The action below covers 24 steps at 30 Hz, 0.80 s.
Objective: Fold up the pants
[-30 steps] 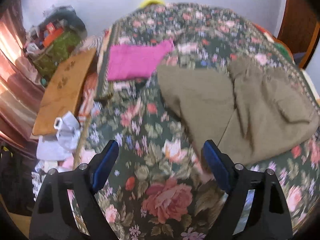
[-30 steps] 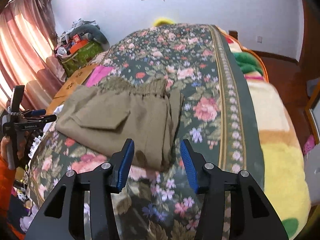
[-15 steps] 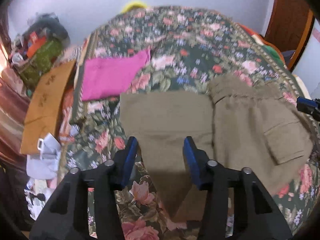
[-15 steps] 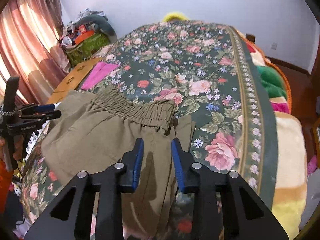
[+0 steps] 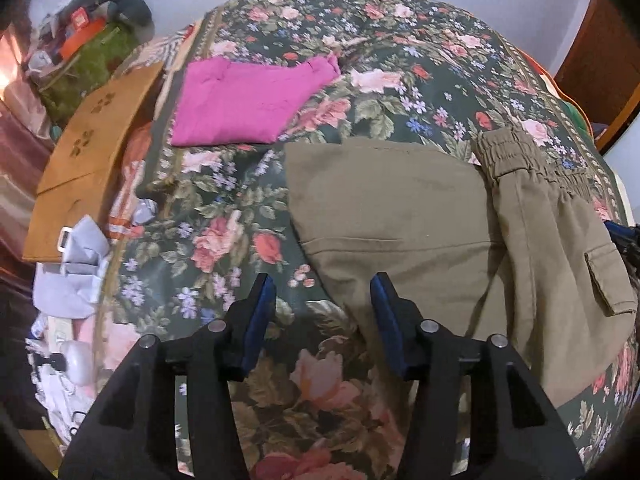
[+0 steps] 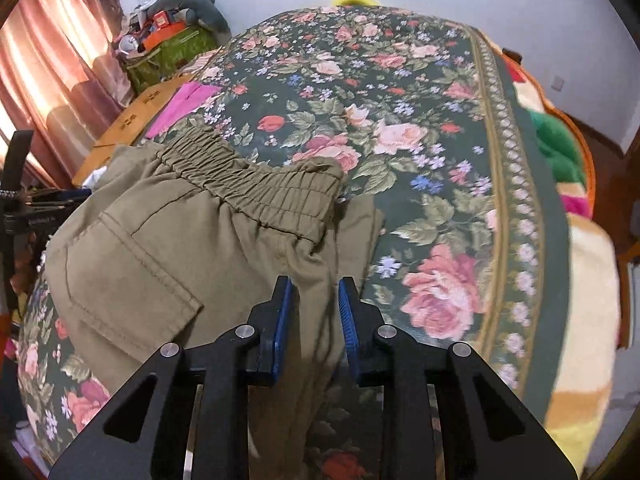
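Jaws of the left gripper [image 5: 322,300] stand spread over the pants' [image 5: 400,216] folded edge, gripping nothing; olive pants lie folded on the bed [image 5: 360,40], near a pink cloth [image 5: 248,104]. Right gripper [image 6: 314,300] jaws, narrowly parted, straddle pants [image 6: 168,248] fabric below the gathered waistband [image 6: 256,188].

No legible txt anywhere.

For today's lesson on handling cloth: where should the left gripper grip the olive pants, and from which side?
Probably the near-left edge of the olive pants, where the folded leg ends flat on the bedspread. The left gripper, open, should come in low from the near side, one finger sliding beneath that free edge.
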Tool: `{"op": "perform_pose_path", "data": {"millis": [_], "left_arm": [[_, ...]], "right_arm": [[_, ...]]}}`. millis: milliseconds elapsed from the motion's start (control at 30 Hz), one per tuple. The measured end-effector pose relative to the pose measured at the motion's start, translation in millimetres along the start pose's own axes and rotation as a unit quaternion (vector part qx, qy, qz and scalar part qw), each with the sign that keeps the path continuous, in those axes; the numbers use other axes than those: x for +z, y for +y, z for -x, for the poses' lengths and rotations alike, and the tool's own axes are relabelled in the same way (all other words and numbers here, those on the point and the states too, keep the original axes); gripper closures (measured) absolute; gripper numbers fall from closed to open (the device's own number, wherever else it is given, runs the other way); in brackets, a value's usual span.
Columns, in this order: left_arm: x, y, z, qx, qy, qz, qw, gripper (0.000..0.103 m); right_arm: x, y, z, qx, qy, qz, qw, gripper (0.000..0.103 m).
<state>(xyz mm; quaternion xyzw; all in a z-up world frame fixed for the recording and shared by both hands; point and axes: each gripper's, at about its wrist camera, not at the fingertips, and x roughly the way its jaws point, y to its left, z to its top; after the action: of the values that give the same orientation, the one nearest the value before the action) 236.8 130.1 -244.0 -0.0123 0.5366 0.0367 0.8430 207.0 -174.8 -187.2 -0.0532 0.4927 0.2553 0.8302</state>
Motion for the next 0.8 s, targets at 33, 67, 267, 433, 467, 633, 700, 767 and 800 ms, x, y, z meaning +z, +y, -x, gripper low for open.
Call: {"op": "perform_pose_path", "data": {"millis": [33, 67, 267, 433, 467, 633, 700, 767, 800], "left_arm": [[0, 1, 4, 0.0, -0.002, 0.002, 1.0, 0.05], [0, 3, 7, -0.005, -0.003, 0.006, 1.0, 0.05], [-3, 4, 25, -0.053, -0.014, 0.026, 0.9982, 0.028], [-4, -8, 18, -0.082, 0.001, 0.02, 0.9964, 0.026], [-4, -10, 13, -0.084, 0.008, 0.019, 0.9962, 0.026], [-3, -15, -8, -0.099, 0.03, 0.023, 0.9944, 0.026], [0, -14, -12, -0.113, 0.032, 0.03, 0.9926, 0.027], [3, -15, -14, -0.121, 0.033, 0.03, 0.9916, 0.029], [4, -16, -15, -0.124, 0.032, 0.028, 0.9913, 0.032]], "right_arm": [[0, -1, 2, -0.003, -0.001, -0.001, 1.0, 0.081], [-1, -3, 6, 0.001, -0.001, -0.007, 1.0, 0.08], [-5, -6, 11, 0.026, 0.001, -0.046, 0.999, 0.049], [-11, -5, -3, 0.046, 0.022, -0.065, 0.997, 0.048], [-12, -6, -5, 0.051, 0.024, -0.071, 0.996, 0.048], [-11, -17, -18, 0.086, 0.029, -0.112, 0.99, 0.047], [-10, -18, -22, 0.09, 0.031, -0.117, 0.989, 0.046], [-8, -16, -26, 0.089, 0.032, -0.11, 0.989, 0.045], [-7, -14, -28, 0.088, 0.033, -0.106, 0.99, 0.045]]}}
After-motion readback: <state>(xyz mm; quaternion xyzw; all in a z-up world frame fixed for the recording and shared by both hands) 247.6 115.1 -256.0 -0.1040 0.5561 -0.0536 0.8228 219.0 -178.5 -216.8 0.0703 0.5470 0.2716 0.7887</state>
